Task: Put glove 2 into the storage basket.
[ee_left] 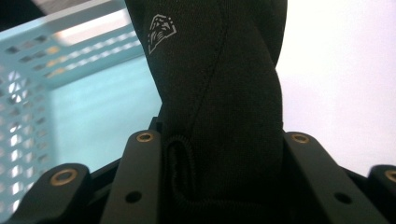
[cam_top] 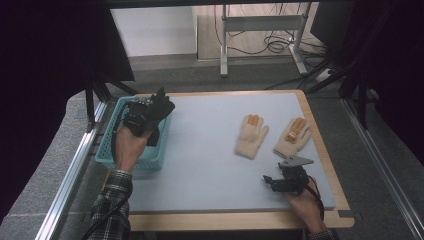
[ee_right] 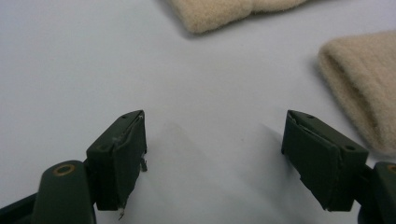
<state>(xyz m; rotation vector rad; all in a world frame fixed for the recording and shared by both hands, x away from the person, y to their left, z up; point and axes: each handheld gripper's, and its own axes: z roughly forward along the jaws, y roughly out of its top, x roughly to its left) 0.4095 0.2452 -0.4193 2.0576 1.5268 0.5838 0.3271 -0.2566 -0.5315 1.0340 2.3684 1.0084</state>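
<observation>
We find the left tool [cam_top: 161,102] pinching a black glove [ee_left: 219,93] above the basket [cam_top: 107,150], the right tool [cam_top: 272,182] spread and empty on the worktop [cam_top: 205,150], and two cream gloves [cam_top: 251,136] not yet collected.

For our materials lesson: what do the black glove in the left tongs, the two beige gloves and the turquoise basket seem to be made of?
Black stitched glove: smooth matte knit, probably synthetic; fine seams and a printed logo show. Two beige fuzzy gloves: fleece or wool, judging by their napped surface. Turquoise perforated basket: moulded plastic, likely, given its regular holes.
</observation>
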